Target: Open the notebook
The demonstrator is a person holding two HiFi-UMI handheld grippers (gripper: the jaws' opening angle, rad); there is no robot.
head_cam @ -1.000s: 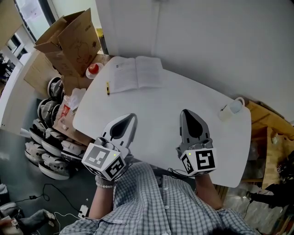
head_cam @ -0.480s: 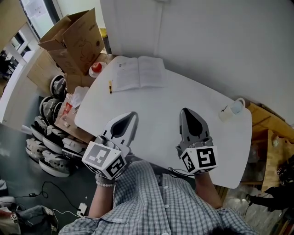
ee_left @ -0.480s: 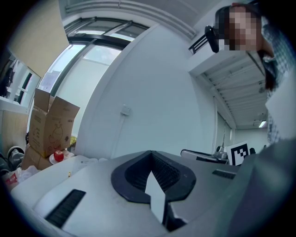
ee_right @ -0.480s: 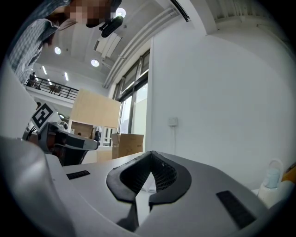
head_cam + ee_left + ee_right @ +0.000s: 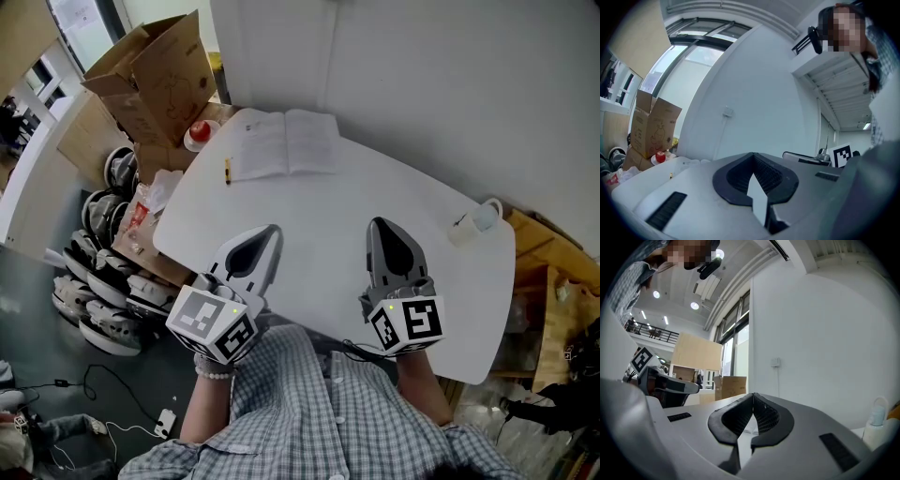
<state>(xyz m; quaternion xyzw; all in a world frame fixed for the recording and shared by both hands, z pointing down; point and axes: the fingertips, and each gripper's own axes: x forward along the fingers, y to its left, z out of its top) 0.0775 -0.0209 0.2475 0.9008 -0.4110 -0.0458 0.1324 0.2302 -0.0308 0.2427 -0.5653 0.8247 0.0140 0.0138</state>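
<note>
Left gripper (image 5: pixel 265 240) and right gripper (image 5: pixel 382 234) were both shut tight, with nothing between their jaws. They hung side by side over the near part of the white table (image 5: pixel 319 220), pointing away from the person.

The notebook (image 5: pixel 281 142) lay far from them, at the far left corner of the table. It looked open already, with 2 pale pages showing. So 1 thing that could go wrong was a wrong flip: a push on a page might close the book instead.

Shut jaws could not pinch a thin page. If they went in shut, they would only shove the book. It sat close to the table's edge, so a hard shove could slide it off. If the jaws opened and then squeezed too hard, a page could crumple or rip.

A little yellow pen (image 5: pixel 227 171) lay just beside the notebook's left side. A bump there could roll it off the table.

Past that corner sat a small red thing (image 5: pixel 198 134) and a big cardboard box (image 5: pixel 150 66), with a pile of helmets (image 5: pixel 94 309) on the floor below. Anything that fell would land among them.

A cup (image 5: pixel 483 217) stood well apart, at the far right edge. A wide swing of the right gripper could tip it.
</note>
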